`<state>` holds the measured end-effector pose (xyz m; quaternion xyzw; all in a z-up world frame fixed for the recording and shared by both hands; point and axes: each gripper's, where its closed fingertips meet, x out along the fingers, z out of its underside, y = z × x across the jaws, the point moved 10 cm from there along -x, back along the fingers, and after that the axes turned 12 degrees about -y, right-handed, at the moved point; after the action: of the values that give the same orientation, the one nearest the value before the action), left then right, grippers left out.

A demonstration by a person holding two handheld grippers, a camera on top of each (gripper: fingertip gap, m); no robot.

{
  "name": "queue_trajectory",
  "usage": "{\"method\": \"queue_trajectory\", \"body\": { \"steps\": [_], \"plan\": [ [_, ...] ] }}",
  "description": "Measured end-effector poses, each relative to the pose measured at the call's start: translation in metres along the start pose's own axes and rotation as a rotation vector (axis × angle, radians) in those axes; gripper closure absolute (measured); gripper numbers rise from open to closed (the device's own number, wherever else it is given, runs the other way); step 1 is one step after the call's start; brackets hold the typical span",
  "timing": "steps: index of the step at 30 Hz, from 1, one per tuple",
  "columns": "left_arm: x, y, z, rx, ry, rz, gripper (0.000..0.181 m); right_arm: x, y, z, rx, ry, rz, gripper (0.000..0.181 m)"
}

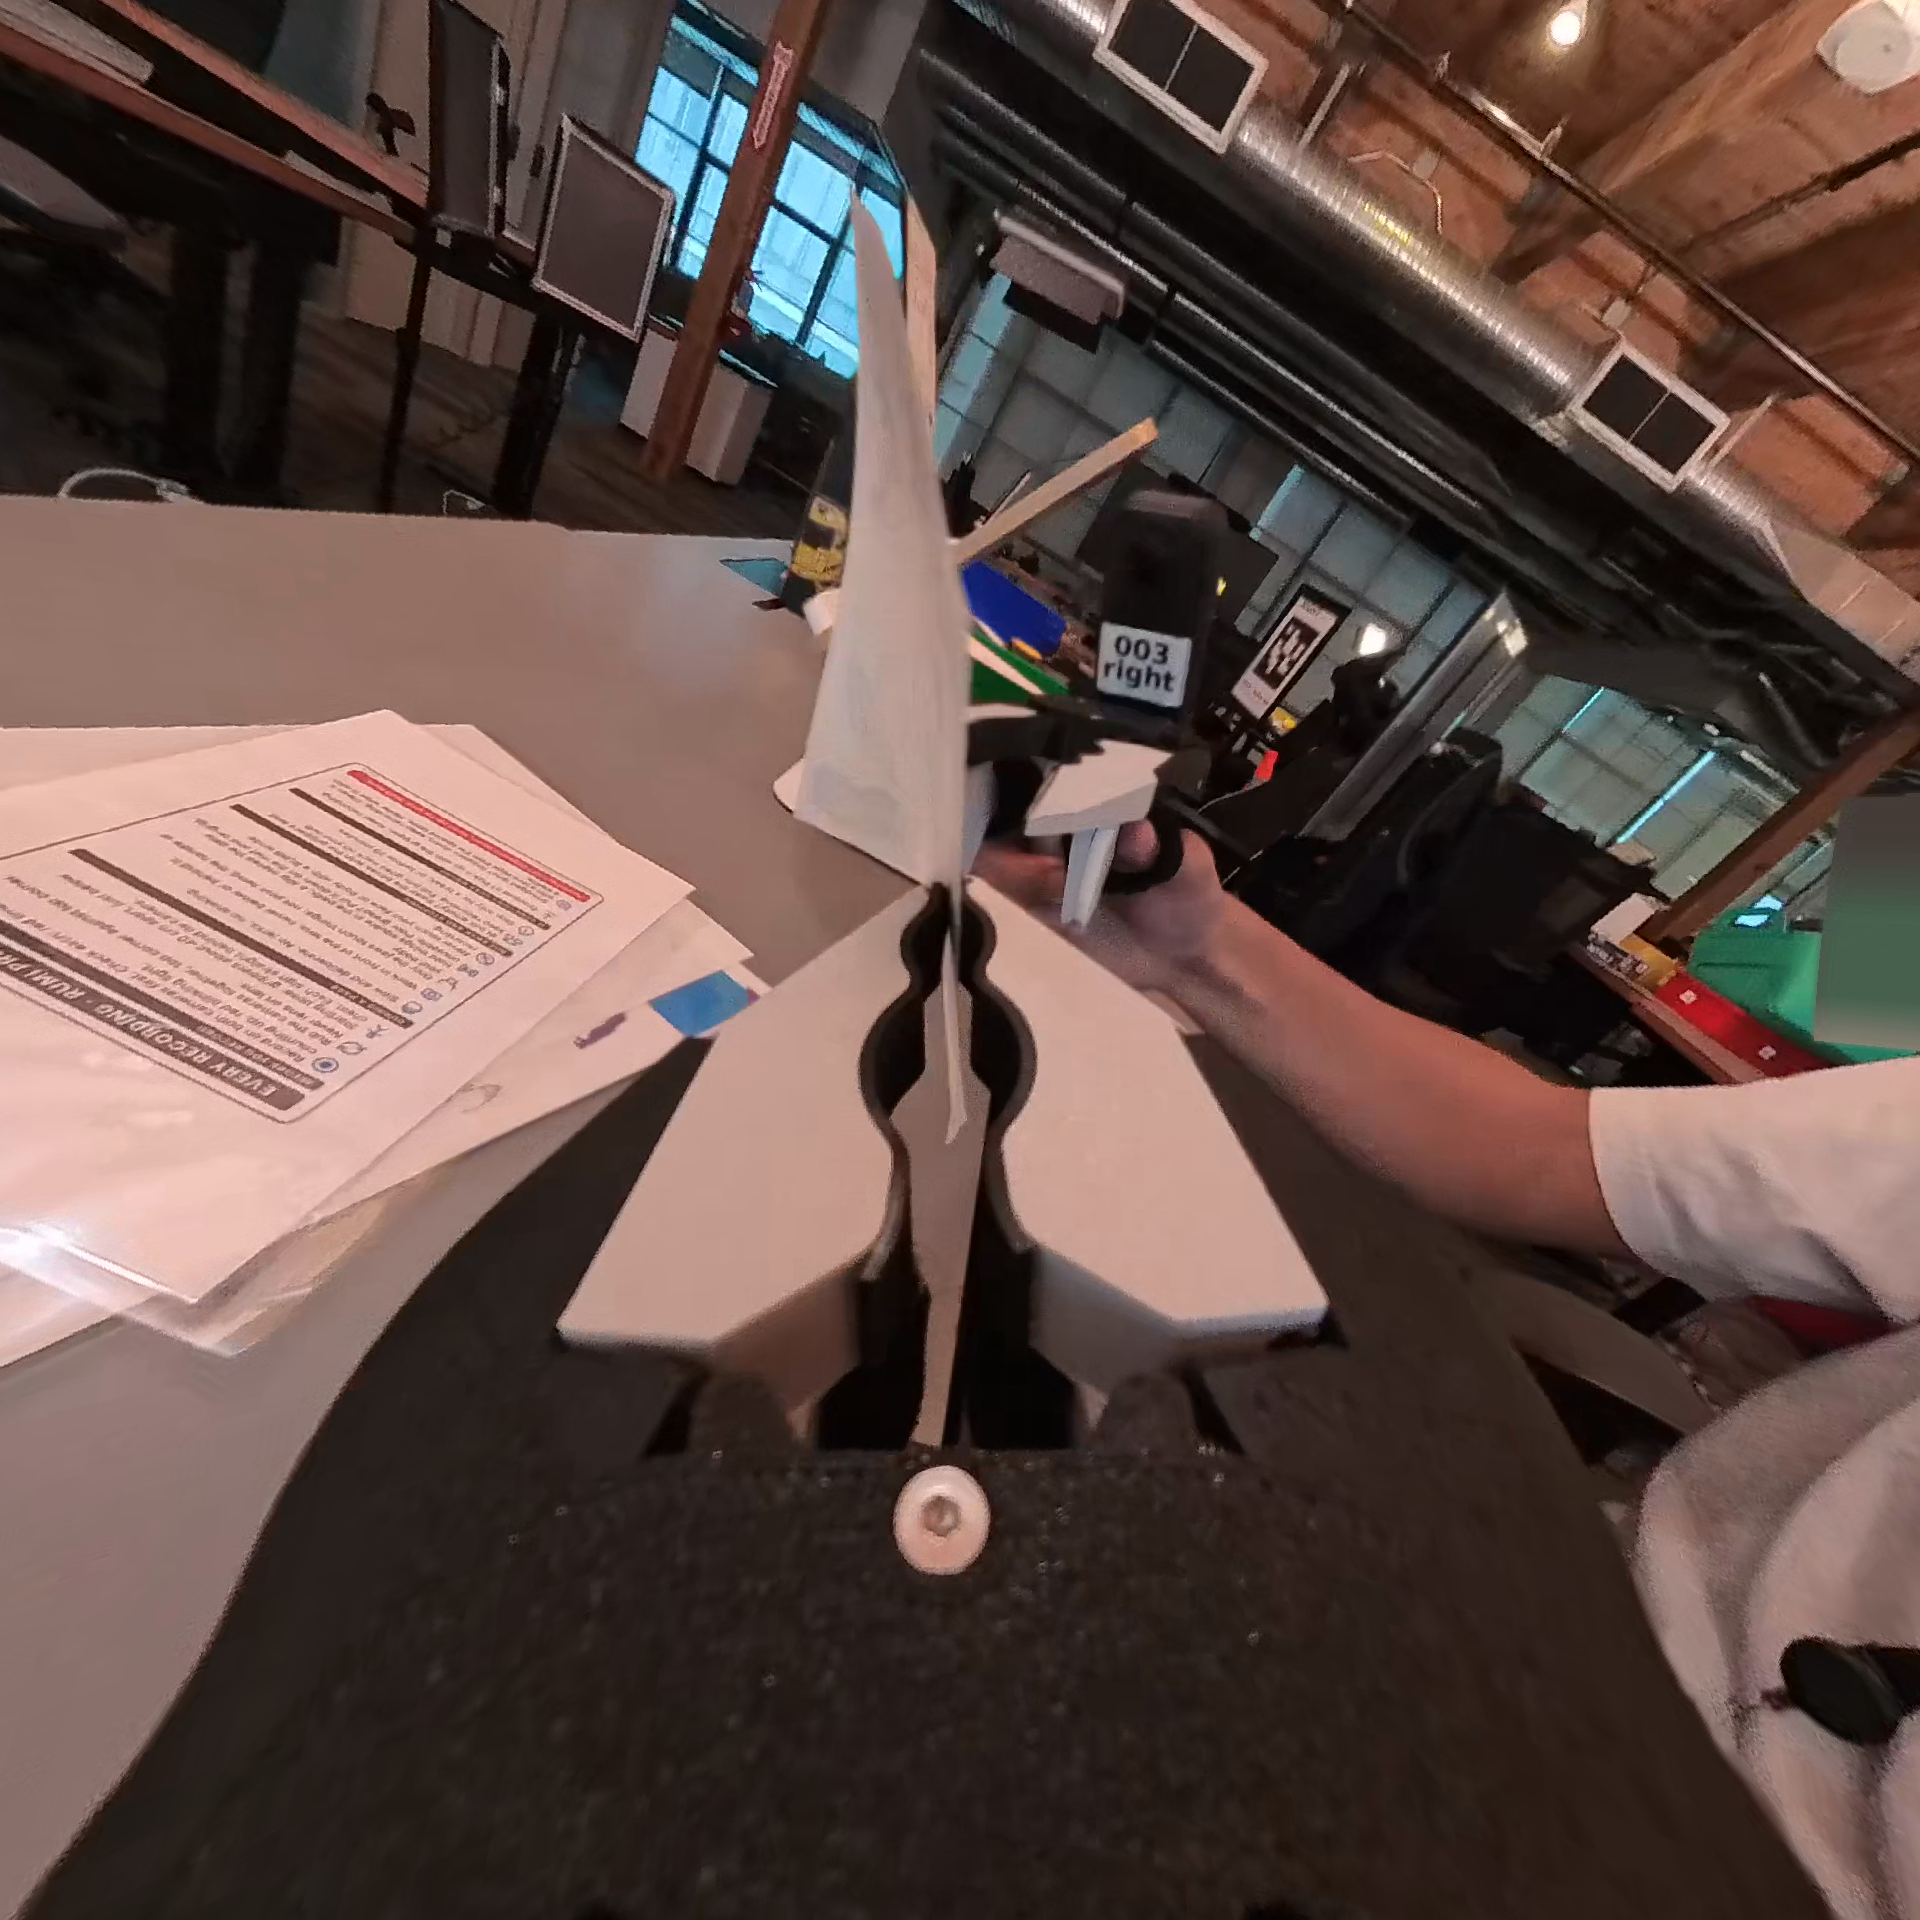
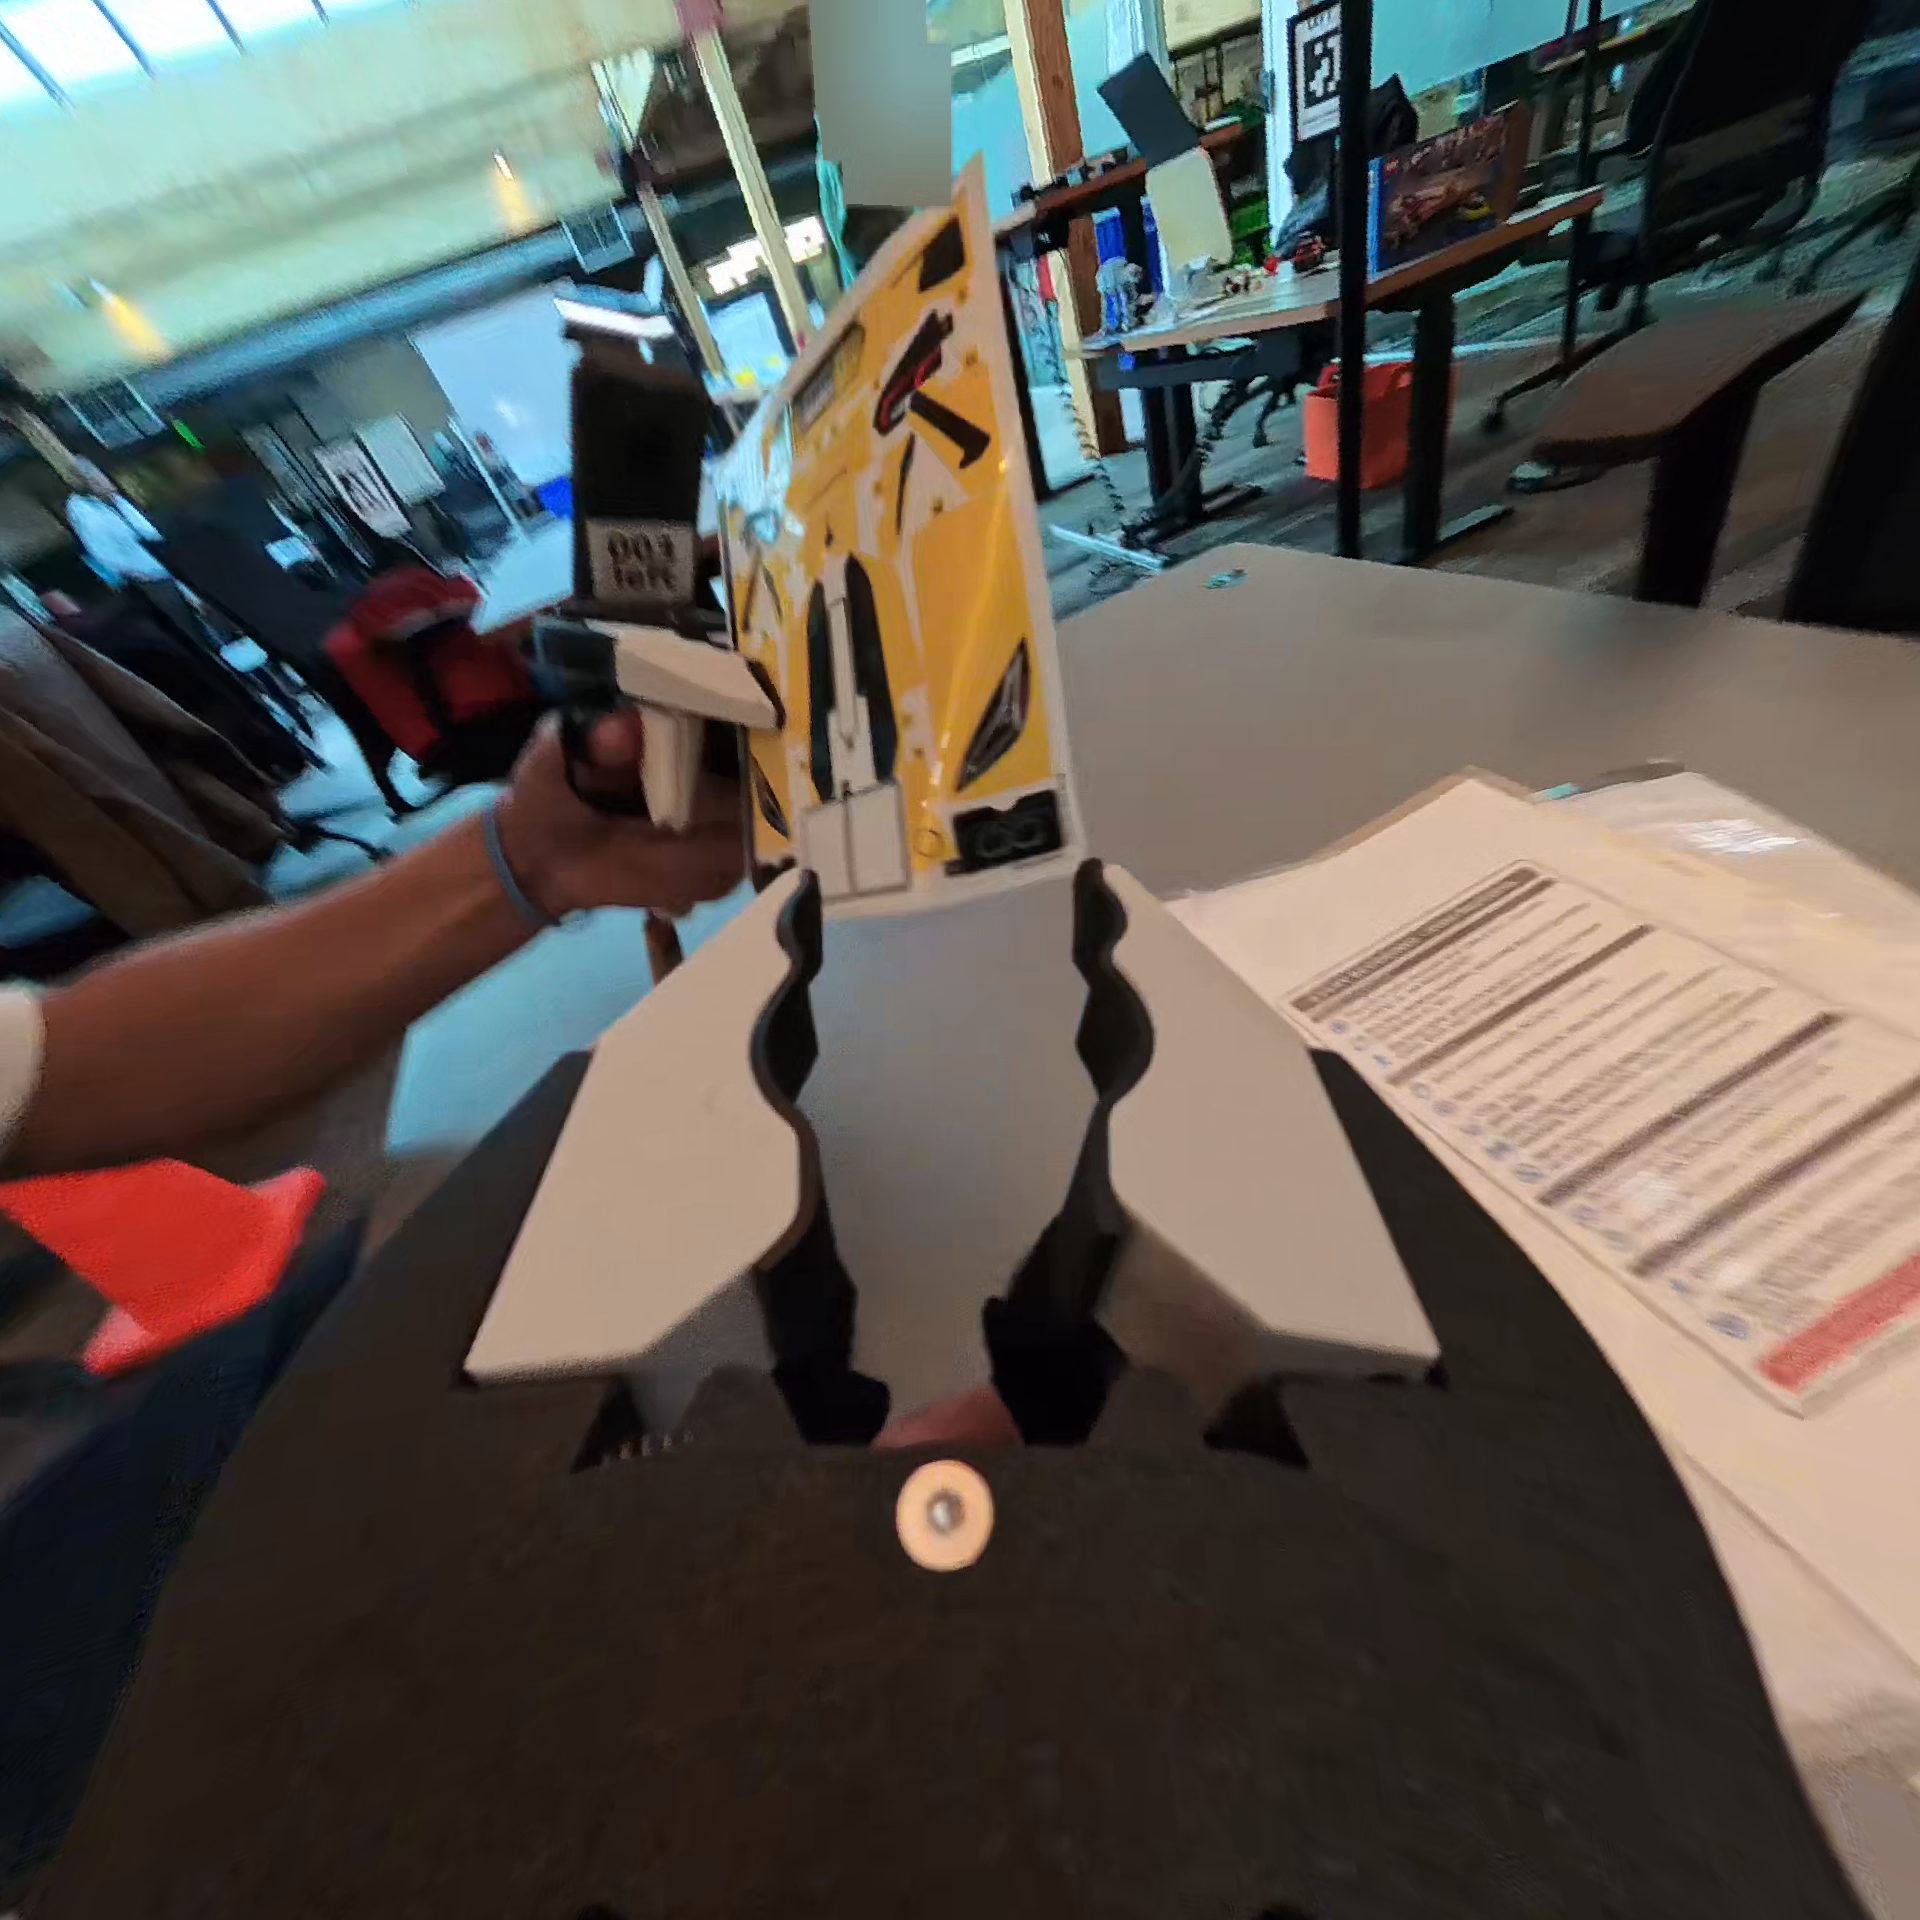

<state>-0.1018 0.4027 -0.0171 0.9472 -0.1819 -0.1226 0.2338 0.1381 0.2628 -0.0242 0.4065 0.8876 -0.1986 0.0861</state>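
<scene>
Left wrist view shows the left gripper (image 1: 948, 914) at the centre of the frame, its two white fingers (image 1: 790, 1091) pressed together on the lower edge of a sticker sheet (image 1: 894, 644), which stands upright and edge-on, rising toward the top of the frame. Behind the sheet, right of centre, the right gripper (image 1: 1060, 790) is held in a hand (image 1: 1132, 914) whose bare forearm runs to the right edge. In the right wrist view the same sheet faces the camera above centre: one yellow sticker sheet (image 2: 904, 582) with black, white and red decals, its bottom edge just beyond the tips of the right gripper (image 2: 945, 894). That gripper's two white fingers (image 2: 665, 1143) are spread wide with nothing between them. At left of that frame the left gripper (image 2: 769, 712) pinches the sheet's left edge, held in a hand (image 2: 613, 821) with a blue wristband (image 2: 509, 873). One loose stack of printed papers (image 1: 260, 987) lies on the grey table (image 1: 416, 603) at left in the left wrist view, and the papers (image 2: 1579, 1101) lie at right in the right wrist view.
</scene>
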Motion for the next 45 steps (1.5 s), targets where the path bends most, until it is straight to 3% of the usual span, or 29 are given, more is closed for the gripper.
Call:
{"method": "queue_trajectory", "body": {
  "steps": [1, 5, 9, 13, 16, 19, 24, 30, 37, 42, 45],
  "plan": [
    [-0.008, 0.007, -0.002, 0.022, -0.026, 0.013, 0.181, -0.009, -0.007, -0.002, -0.062, -0.026, 0.037, 0.130],
    [-0.038, 0.038, -0.007, 0.086, -0.094, 0.098, 0.181, -0.029, -0.041, -0.018, -0.190, -0.054, 0.070, 0.125],
    [-0.053, 0.073, -0.004, 0.146, -0.140, 0.220, 0.181, -0.009, -0.076, -0.013, -0.110, -0.063, -0.247, 0.106],
    [-0.060, 0.101, 0.004, 0.184, -0.169, 0.260, 0.181, 0.015, -0.104, 0.001, -0.014, -0.074, -0.537, 0.112],
    [-0.063, 0.114, 0.012, 0.201, -0.195, 0.231, 0.181, 0.022, -0.117, 0.008, -0.006, -0.050, -0.616, 0.146],
    [-0.063, 0.123, 0.020, 0.212, -0.217, 0.181, 0.181, 0.023, -0.127, 0.016, -0.032, -0.071, -0.598, 0.179],
    [-0.072, 0.128, 0.029, 0.250, -0.223, -0.039, 0.181, 0.020, -0.126, 0.027, -0.046, -0.023, -0.326, 0.181],
    [-0.069, 0.137, 0.039, 0.287, -0.171, -0.163, 0.181, 0.015, -0.140, 0.042, -0.038, -0.010, -0.290, 0.178],
    [-0.054, 0.159, 0.052, 0.232, 0.086, 0.078, 0.181, 0.025, -0.162, 0.059, 0.039, 0.252, -0.265, 0.133],
    [-0.034, 0.166, 0.065, 0.172, 0.193, 0.186, 0.181, 0.023, -0.191, 0.058, 0.052, 0.536, -0.360, 0.140],
    [-0.024, 0.167, 0.073, 0.174, 0.199, 0.179, 0.181, 0.018, -0.197, 0.054, 0.056, 0.580, -0.389, 0.157]
  ]
}}
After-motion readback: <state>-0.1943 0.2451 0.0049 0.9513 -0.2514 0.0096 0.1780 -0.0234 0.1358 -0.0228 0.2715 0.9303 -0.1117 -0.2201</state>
